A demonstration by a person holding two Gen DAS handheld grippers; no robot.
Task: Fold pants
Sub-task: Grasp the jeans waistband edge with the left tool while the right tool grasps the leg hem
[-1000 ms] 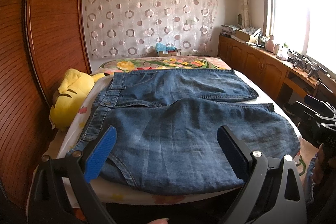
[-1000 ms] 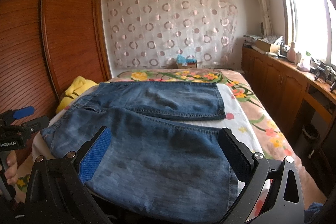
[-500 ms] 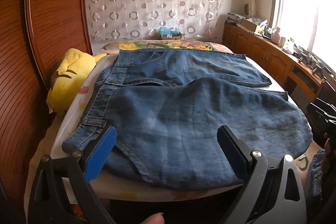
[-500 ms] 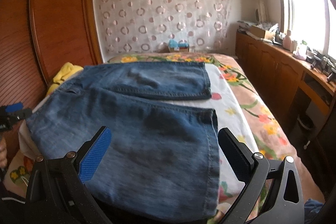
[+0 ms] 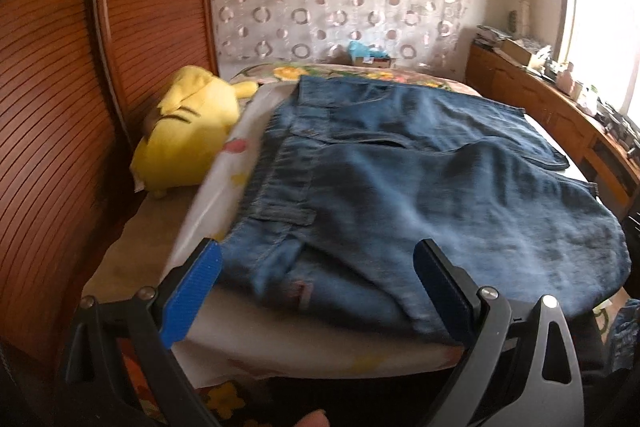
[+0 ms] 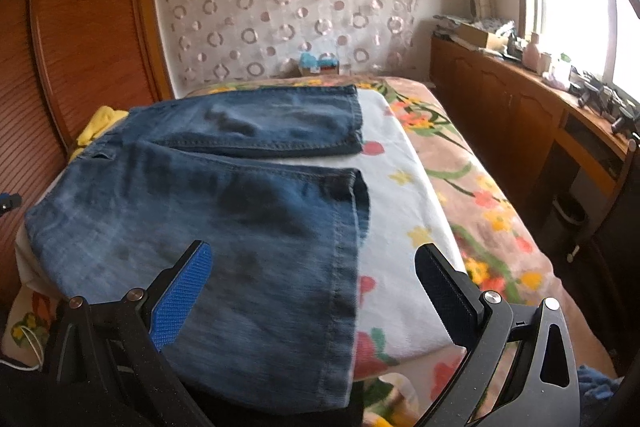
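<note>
Both grippers, left gripper (image 5: 318, 273) and right gripper (image 6: 312, 273), hover spread over the pants (image 6: 208, 211); next, pinch waistband and hem.

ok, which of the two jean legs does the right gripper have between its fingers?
The near leg: its hem end drapes over the bed's front edge between the open right gripper fingers. The far leg lies flat further up the bed, beyond a strip of white floral sheet.
</note>
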